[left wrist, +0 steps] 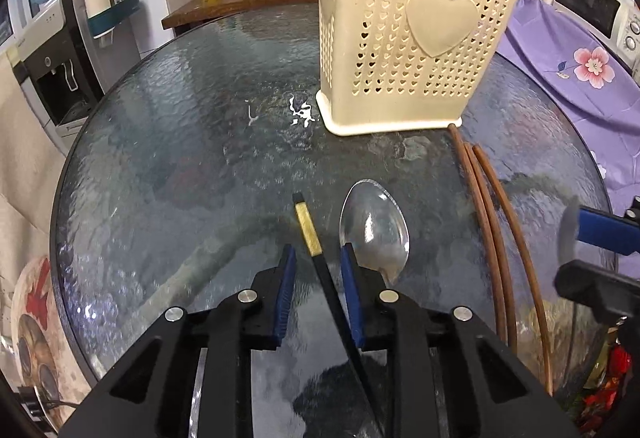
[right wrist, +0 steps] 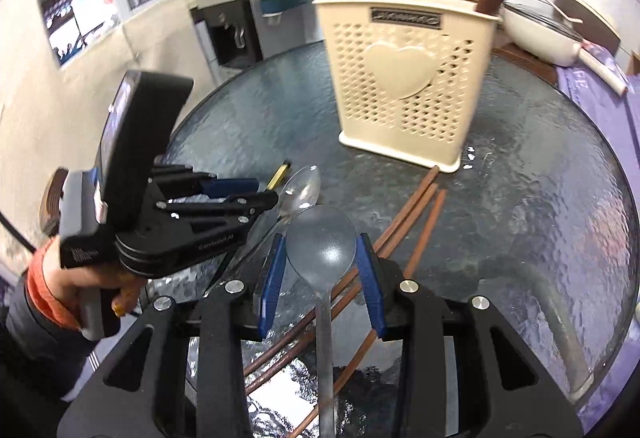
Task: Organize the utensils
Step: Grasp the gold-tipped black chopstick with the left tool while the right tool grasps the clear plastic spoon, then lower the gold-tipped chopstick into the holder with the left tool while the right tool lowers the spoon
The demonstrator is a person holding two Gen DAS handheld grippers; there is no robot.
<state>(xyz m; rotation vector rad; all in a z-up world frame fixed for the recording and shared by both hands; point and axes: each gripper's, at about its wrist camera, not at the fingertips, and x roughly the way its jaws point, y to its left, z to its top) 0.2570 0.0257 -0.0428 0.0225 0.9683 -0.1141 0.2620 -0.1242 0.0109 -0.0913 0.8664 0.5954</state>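
The left gripper (left wrist: 318,262) has its jaws drawn narrow around a black chopstick with a gold band (left wrist: 308,230) lying on the glass bench (left wrist: 180,166); pad contact cannot be confirmed. Just beside it lies a metal spoon (left wrist: 374,226). The right gripper (right wrist: 322,270) has its jaws clenched on a grey spoon (right wrist: 322,238), raised above three brown chopsticks (right wrist: 420,206). The cream utensil basket (right wrist: 404,78) stands upright beyond.

One cream holder (left wrist: 404,38), two metal spoons (right wrist: 320,238), three brown chopsticks (left wrist: 492,206), seemingly one black chopstick (left wrist: 320,262).
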